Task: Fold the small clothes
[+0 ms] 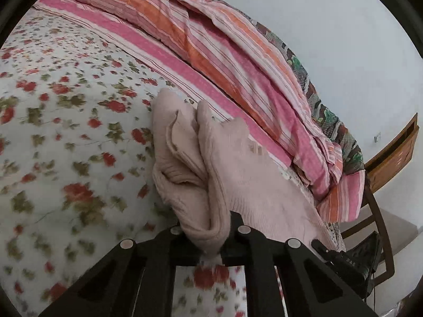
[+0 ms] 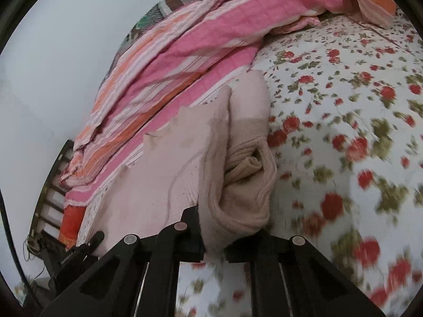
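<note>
A pale pink knitted garment lies bunched on the flowered bedsheet. In the left wrist view my left gripper is shut on a rolled edge of the garment, which bulges up between the black fingers. In the right wrist view the same pink garment spreads to the left, and my right gripper is shut on its thick folded hem. The other gripper's black tip shows at the garment's far corner, and likewise the right one's tip in the left view.
A pink and orange striped quilt is heaped along the wall side of the bed. A wooden chair stands past the bed's end. A dark slatted frame lies at the other end. Flowered sheet stretches away on the outer side.
</note>
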`<state>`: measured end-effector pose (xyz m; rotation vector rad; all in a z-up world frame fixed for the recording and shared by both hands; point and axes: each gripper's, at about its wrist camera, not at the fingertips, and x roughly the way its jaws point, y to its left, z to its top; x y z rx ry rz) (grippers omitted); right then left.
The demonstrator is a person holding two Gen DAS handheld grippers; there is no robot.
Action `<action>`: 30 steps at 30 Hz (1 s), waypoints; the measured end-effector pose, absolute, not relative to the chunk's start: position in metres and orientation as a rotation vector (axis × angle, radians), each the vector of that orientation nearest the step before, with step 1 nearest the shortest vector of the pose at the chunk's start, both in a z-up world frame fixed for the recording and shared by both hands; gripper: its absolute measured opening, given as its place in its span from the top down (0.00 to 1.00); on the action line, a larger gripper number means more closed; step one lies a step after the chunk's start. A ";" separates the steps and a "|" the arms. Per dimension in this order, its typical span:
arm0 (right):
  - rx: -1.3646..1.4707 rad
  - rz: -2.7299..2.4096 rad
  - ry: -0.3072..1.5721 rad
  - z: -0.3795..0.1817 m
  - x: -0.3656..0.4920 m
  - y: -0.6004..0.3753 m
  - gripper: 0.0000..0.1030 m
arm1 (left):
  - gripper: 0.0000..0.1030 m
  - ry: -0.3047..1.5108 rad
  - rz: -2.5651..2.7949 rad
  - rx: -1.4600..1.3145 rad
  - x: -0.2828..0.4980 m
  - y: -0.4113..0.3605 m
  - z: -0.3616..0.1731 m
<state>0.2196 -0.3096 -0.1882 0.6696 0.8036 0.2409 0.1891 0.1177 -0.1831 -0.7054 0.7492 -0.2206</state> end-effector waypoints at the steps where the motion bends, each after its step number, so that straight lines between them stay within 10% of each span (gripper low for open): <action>1: 0.669 0.249 0.807 -0.188 0.211 -0.309 0.91 | 0.90 0.752 -0.223 -0.703 0.184 0.119 -0.183; 14: 0.646 0.250 0.786 -0.197 0.105 -0.317 0.91 | 0.90 0.766 -0.251 -0.626 0.091 0.117 -0.187; 21: 0.430 0.189 0.799 -0.192 0.092 -0.318 0.68 | 0.69 0.727 -0.179 -0.502 0.073 0.128 -0.179; 30: 0.260 0.122 0.669 -0.146 0.115 -0.322 0.68 | 0.58 0.669 -0.119 -0.456 0.113 0.141 -0.141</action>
